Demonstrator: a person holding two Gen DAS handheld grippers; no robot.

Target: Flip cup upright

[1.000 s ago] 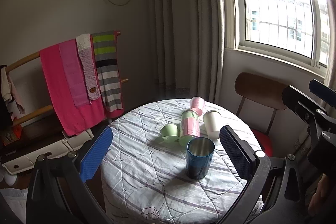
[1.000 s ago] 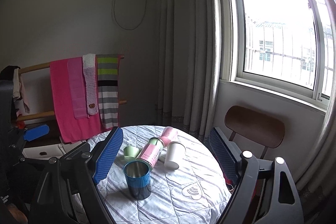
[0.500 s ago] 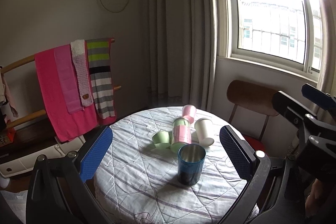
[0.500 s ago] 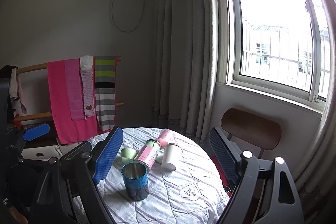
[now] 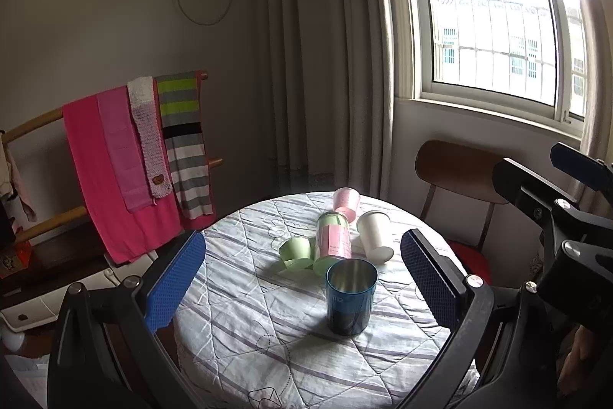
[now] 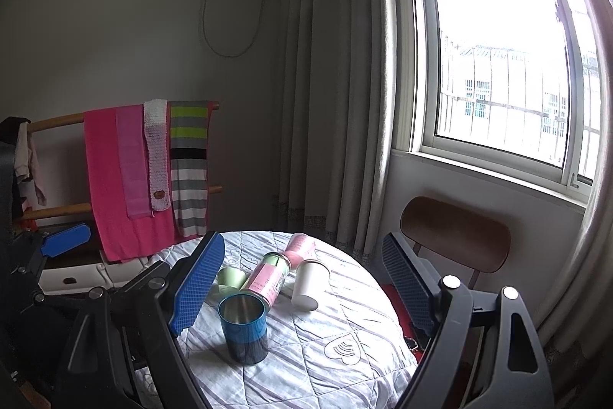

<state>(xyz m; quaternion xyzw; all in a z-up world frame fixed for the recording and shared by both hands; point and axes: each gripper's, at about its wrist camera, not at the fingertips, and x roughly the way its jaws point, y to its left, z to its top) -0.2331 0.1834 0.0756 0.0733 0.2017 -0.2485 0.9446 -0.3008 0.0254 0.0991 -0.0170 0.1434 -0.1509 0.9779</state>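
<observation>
A blue metal cup (image 5: 351,296) is standing upright, mouth up, on the round table's striped quilted cloth (image 5: 245,340), nearest the cameras. Both the left gripper (image 5: 302,284) and the right gripper (image 6: 302,288) are hanging above the table edge, jaws spread wide, gripping nothing.
</observation>
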